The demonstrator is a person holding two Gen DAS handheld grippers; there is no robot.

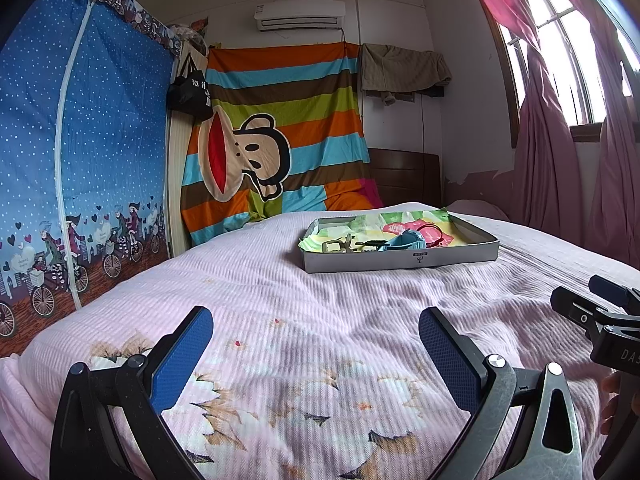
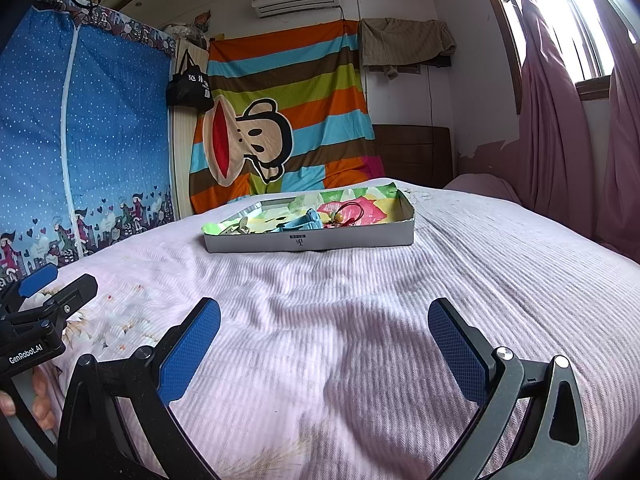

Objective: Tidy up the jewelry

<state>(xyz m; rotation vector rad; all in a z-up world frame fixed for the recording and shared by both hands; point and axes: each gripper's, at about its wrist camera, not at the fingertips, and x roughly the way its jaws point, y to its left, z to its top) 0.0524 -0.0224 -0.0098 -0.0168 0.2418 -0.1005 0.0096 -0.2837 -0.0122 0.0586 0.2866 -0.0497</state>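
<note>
A shallow grey tin tray (image 1: 400,258) (image 2: 312,242) sits far out on the pink bedspread, lined with colourful floral paper. Inside lie a light blue watch (image 1: 404,240) (image 2: 310,220), a red cord bracelet (image 1: 434,232) (image 2: 352,210) and an olive metal buckle piece (image 1: 334,246). My left gripper (image 1: 316,344) hovers open over the near bedspread, well short of the tray, with nothing between its blue pads. My right gripper (image 2: 324,340) is likewise open and empty, near the bed's front. Each gripper shows at the edge of the other's view.
The pink striped bedspread (image 1: 280,300) (image 2: 360,288) fills the foreground, floral print at the near left. A blue fabric wardrobe (image 1: 80,140) stands left, a striped monkey sheet (image 1: 280,140) hangs behind, pink curtains (image 2: 560,100) and a window at right.
</note>
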